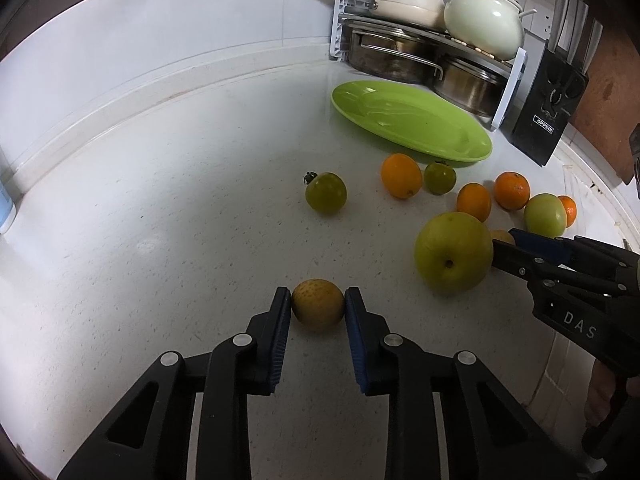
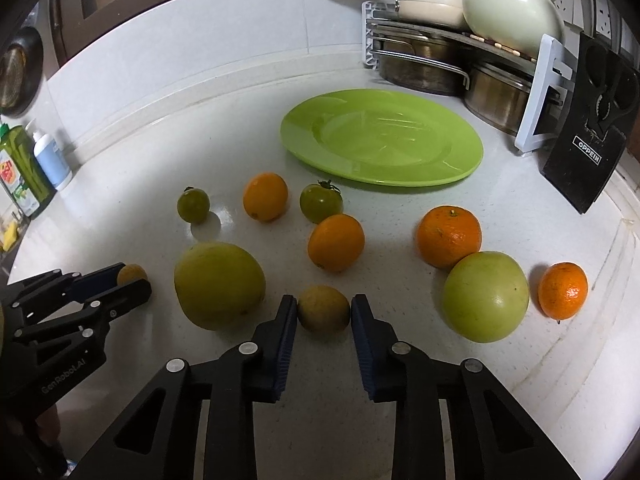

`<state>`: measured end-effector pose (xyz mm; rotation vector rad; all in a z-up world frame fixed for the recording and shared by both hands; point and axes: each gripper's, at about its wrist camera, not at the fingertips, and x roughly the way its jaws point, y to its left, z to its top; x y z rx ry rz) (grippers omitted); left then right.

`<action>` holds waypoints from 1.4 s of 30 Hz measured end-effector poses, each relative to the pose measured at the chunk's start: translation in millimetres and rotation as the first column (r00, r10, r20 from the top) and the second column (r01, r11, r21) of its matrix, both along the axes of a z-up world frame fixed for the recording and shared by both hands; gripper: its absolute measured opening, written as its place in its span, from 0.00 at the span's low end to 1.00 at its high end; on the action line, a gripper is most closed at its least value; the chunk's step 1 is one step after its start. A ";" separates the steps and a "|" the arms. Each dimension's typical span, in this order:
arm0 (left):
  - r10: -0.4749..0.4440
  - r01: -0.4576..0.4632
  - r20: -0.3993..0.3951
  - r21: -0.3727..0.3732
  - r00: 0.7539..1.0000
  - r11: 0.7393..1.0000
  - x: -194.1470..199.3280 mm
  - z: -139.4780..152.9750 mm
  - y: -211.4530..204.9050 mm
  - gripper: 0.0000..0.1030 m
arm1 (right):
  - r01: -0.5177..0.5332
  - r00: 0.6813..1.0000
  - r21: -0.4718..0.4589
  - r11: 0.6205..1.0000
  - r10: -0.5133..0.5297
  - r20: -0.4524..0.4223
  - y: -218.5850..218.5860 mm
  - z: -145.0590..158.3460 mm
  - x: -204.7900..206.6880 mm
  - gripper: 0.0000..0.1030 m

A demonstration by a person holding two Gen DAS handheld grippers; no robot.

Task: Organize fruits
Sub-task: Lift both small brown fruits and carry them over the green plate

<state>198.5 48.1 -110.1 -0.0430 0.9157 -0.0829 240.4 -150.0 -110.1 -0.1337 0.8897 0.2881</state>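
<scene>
I am clamping 2 small yellowish fruits at once: the left gripper (image 1: 317, 309) is pinching one (image 1: 318, 310), the right gripper (image 2: 324, 308) another (image 2: 324, 307). Both are sitting at 6 o'clock from the green plate (image 2: 320, 152) (still bare). I am planning straight lifts. Pad contact underneath is hidden.

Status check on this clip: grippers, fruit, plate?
Left gripper and right gripper: jaws shut, each on a small yellow-brown fruit. Green plate bare. Big green fruit sits between them.
</scene>
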 end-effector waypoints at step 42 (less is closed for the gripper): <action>-0.254 0.257 0.129 -0.006 0.958 0.966 113.2 78.6 -73.5 0.27 | 0.024 0.993 0.049 0.999 -0.030 0.112 -29.6 75.0 67.2 0.28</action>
